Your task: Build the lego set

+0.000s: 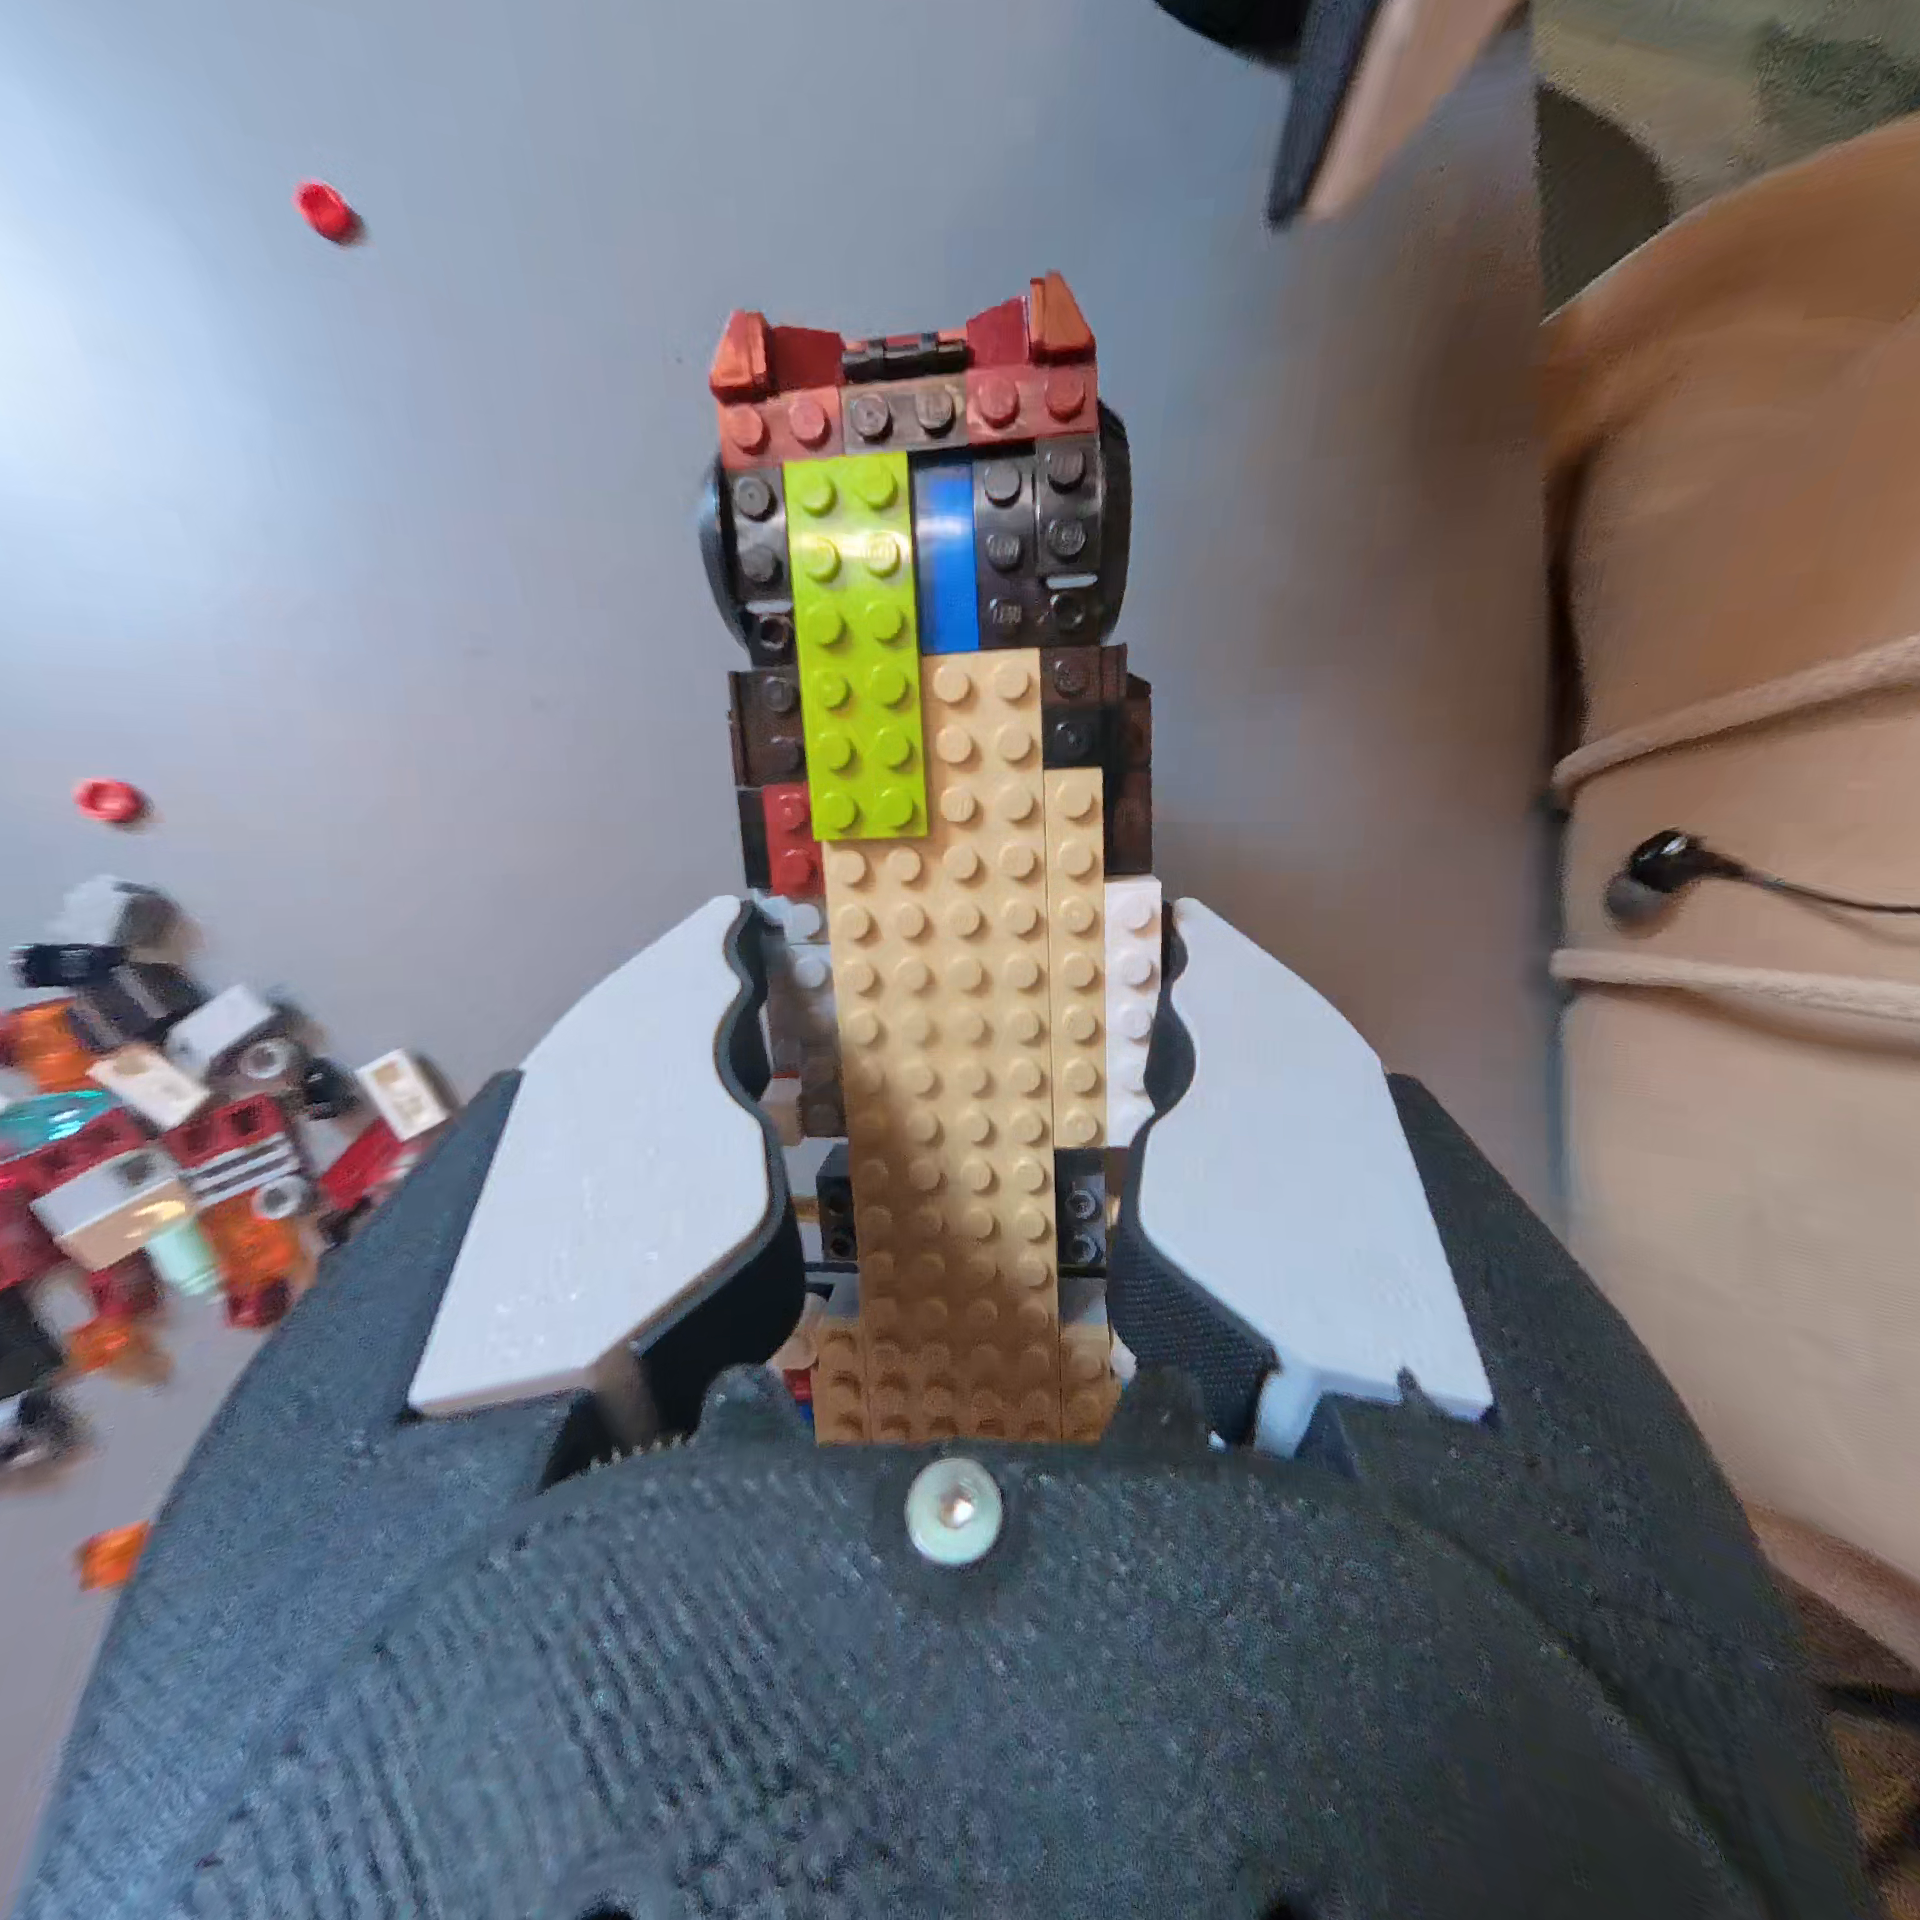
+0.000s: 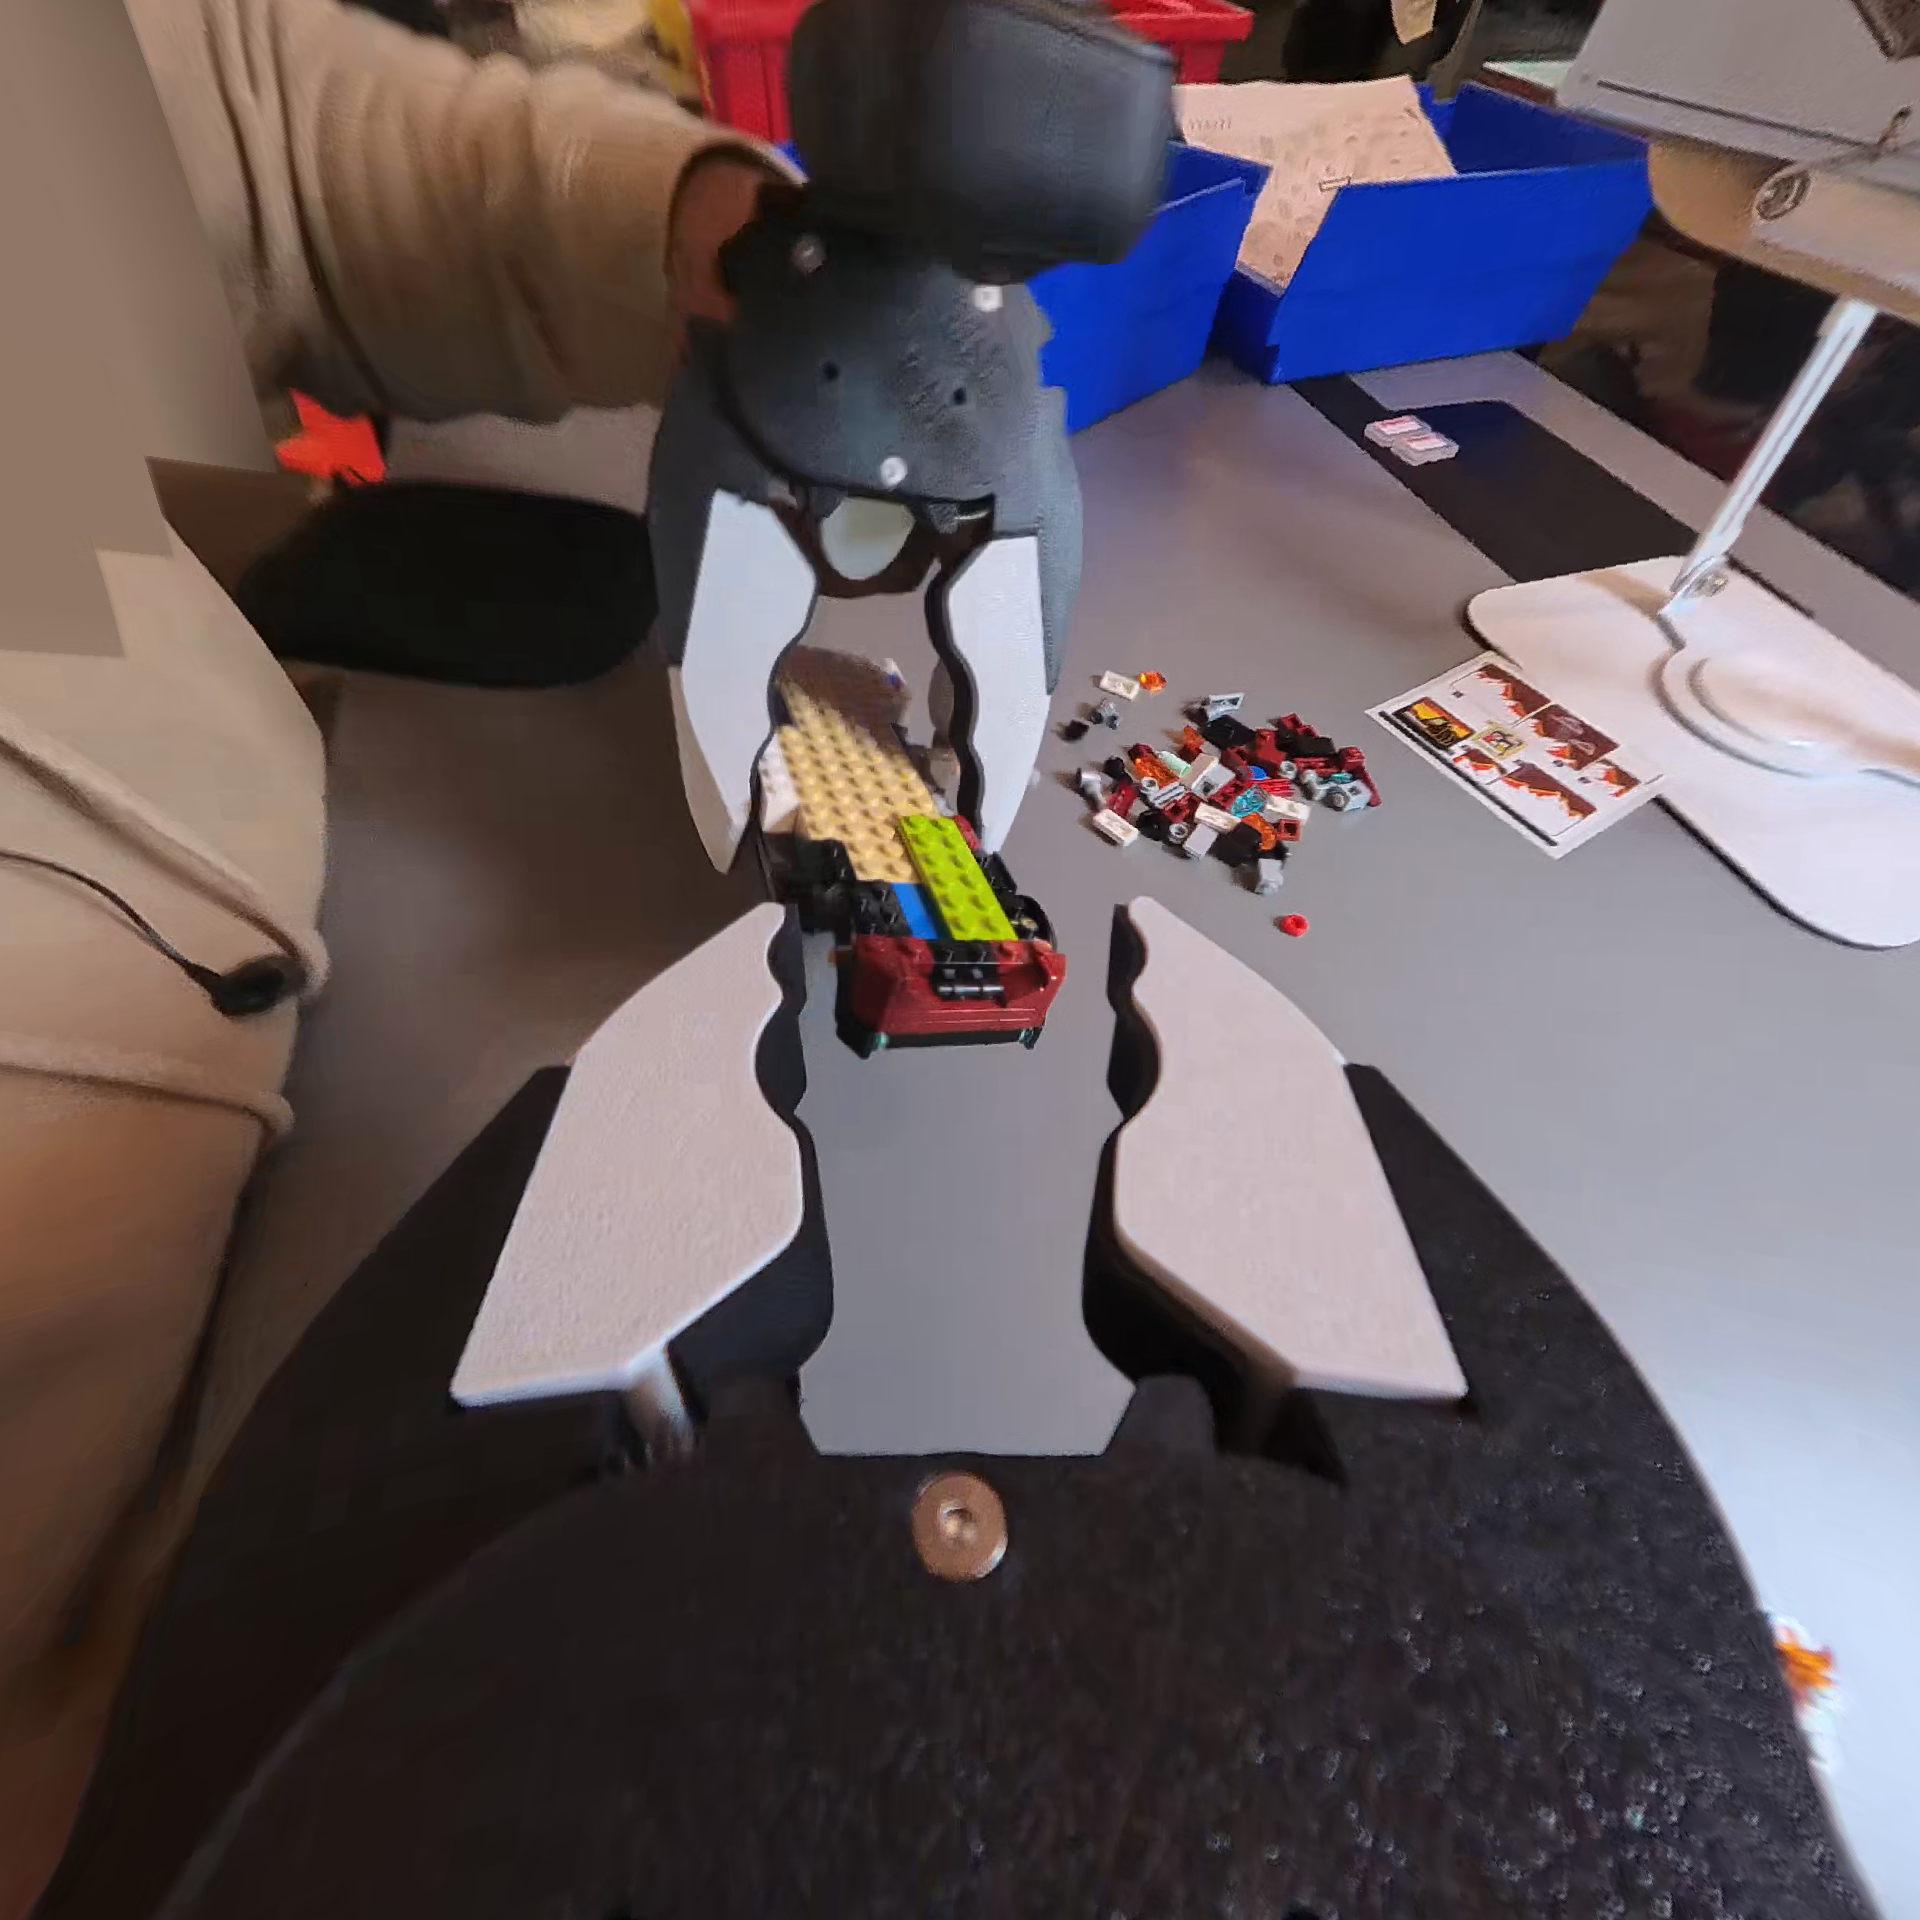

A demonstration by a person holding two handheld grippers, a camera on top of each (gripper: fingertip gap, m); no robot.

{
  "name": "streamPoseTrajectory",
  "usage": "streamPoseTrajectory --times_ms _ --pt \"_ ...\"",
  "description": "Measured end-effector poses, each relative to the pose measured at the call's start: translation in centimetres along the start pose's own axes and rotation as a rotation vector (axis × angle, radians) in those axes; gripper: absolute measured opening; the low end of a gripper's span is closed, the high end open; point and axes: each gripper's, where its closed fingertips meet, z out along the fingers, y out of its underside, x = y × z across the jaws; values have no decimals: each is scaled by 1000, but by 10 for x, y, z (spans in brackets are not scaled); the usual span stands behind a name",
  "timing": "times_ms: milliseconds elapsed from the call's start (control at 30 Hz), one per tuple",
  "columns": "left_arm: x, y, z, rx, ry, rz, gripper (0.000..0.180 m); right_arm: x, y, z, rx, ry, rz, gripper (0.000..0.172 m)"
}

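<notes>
Grey worktop carries everything; a person in a beige top sits at its left edge in the right wrist view.

Two blue bins at the far side, papers inside one. White lamp base at far right, a printed instruction sheet lying against it.

Left hand-held gripper: pinching a brick-built model by its long sides, both pads pressed against the edges. The model is long and narrow, with a tan studded plate down the middle, a lime plate and a blue strip beside it, black bricks around them, and a dark red end piece farthest from the gripper. From the right wrist view the model is held off the worktop, dark red end pointing toward the right gripper.

Right hand-held gripper: fingers spread, nothing between them. The model's dark red end sits just ahead of the fingertips, apart from both pads.

Heap of loose small bricks, red, black, white and orange, lies on the worktop to the right of the model. One small red round piece sits apart, near the heap.
</notes>
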Motion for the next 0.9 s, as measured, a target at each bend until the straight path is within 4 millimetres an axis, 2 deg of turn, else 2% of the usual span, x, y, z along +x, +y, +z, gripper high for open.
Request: streamPoseTrajectory --times_ms 100,200,433,667,767,900 --pt "4 -6 3 0 133 -102 72 -7 15 3 -72 40 -106 59" --pt "3 -9 5 -16 164 -114 72 -13 27 5 -117 47 -144 60" --pt "5 -15 11 -42 230 -133 72 -8 34 7 -151 89 -231 59" --pt "10 -23 9 -74 372 -252 72 -15 37 20 -276 89 -516 57" --pt "9 -24 10 -95 378 -276 72 -12 42 30 -359 113 -654 56" --pt "11 -26 13 -116 369 -290 72 -9 50 43 -473 130 -745 52"
